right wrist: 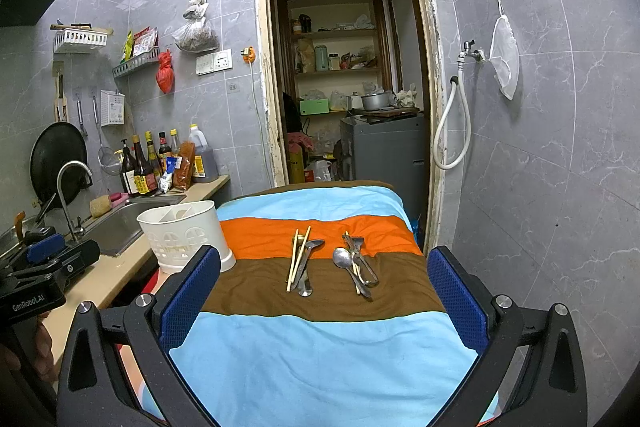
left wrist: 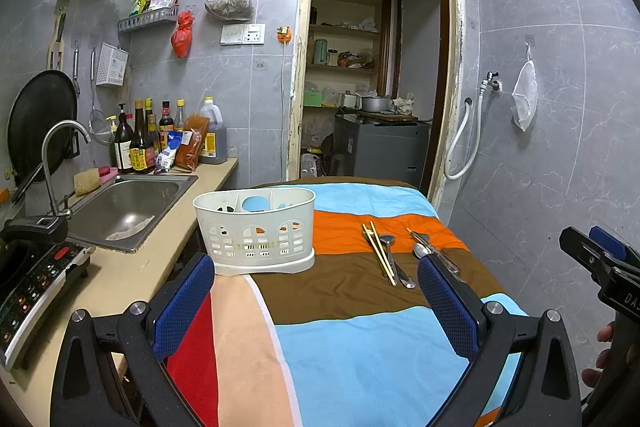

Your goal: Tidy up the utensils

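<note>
Ahead, both wide-open, empty claws face two utensil piles lying lengthwise away: right gripper (right wrist: 324,291) is centred on wooden chopsticks (right wrist: 298,259) and steel spoons (right wrist: 354,267); left gripper (left wrist: 316,297) is nearer the white slotted plastic caddy (left wrist: 256,231).

The striped cloth (right wrist: 320,355) over the counter lies bare along its near edge, below both open tongs. Further in, two utensil clusters sit mid-counter: chopsticks (right wrist: 298,257) with a spoon, then spoons and forks (right wrist: 358,263) nearer the right edge, a narrow gap between them. The white caddy (left wrist: 256,231) blocks the left edge, beside the sink (left wrist: 128,203).
</note>
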`<state>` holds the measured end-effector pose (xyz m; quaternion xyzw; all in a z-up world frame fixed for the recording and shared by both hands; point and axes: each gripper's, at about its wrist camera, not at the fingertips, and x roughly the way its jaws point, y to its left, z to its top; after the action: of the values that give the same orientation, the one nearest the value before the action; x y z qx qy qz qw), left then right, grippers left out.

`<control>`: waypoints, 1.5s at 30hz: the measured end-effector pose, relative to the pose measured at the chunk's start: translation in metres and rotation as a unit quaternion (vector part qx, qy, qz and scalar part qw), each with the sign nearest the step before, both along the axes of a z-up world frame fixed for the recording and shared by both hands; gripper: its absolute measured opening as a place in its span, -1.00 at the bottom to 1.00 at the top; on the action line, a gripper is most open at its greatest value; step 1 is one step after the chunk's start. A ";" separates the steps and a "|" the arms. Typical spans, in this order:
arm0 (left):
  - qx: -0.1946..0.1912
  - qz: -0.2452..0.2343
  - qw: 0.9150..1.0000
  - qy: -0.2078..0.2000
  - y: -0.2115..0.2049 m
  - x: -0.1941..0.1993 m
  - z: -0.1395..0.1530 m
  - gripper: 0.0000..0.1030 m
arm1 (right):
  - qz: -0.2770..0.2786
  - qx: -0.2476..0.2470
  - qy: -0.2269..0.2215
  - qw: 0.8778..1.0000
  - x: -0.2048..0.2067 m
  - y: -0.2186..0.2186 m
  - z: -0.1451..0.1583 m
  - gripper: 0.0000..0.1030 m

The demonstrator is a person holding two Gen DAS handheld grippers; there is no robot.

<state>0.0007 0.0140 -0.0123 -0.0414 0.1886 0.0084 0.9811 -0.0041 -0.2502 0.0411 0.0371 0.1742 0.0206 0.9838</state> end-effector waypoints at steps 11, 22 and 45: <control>0.000 0.000 1.000 0.000 0.001 0.000 -0.001 0.99 | 0.000 -0.001 -0.001 1.000 0.001 0.003 -0.001 0.98; 0.000 0.000 1.000 0.000 0.000 0.000 0.000 0.99 | 0.000 -0.001 0.000 1.000 0.001 0.003 -0.002 0.98; 0.004 0.001 1.000 0.000 -0.001 -0.004 0.002 0.99 | -0.005 0.007 0.008 1.000 0.007 -0.001 -0.016 0.98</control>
<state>-0.0028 0.0132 -0.0102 -0.0381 0.1884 0.0102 0.9813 0.0029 -0.2512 0.0254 0.0453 0.1818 0.0171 0.9821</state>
